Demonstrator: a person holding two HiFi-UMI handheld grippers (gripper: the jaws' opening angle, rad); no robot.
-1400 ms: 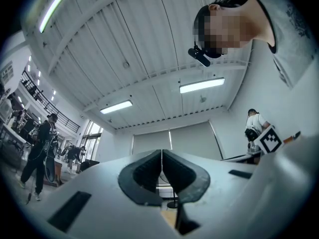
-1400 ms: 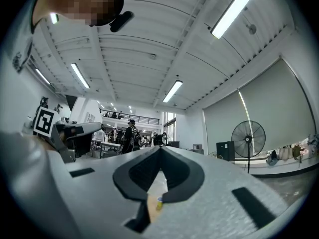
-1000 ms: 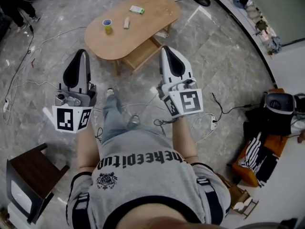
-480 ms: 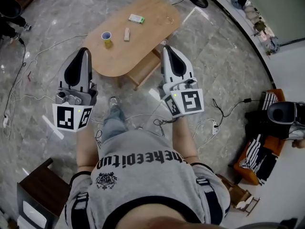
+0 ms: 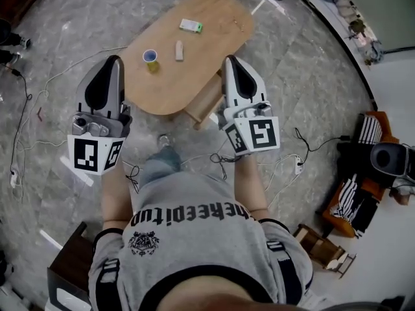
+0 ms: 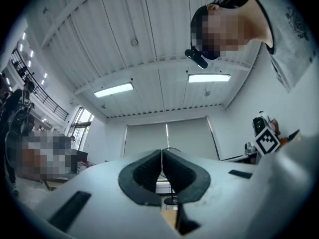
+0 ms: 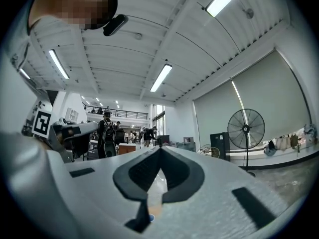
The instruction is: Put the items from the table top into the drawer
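Head view: one oval light-wood low table [image 5: 194,71] carries three items, set apart from one another: one small yellow cup with a blue rim [image 5: 150,57], one pale wooden block [image 5: 179,50] and one green-and-white flat box [image 5: 190,25]. One wooden drawer [image 5: 205,104] shows under the table's near edge. Two grippers, the left gripper [image 5: 111,60] and the right gripper [image 5: 231,59], are held at the table's near side.

Left gripper view: the jaws are pressed together, with nothing between them.

Right gripper view: the jaws are likewise closed and empty. One standing fan [image 7: 245,129] stands beyond.
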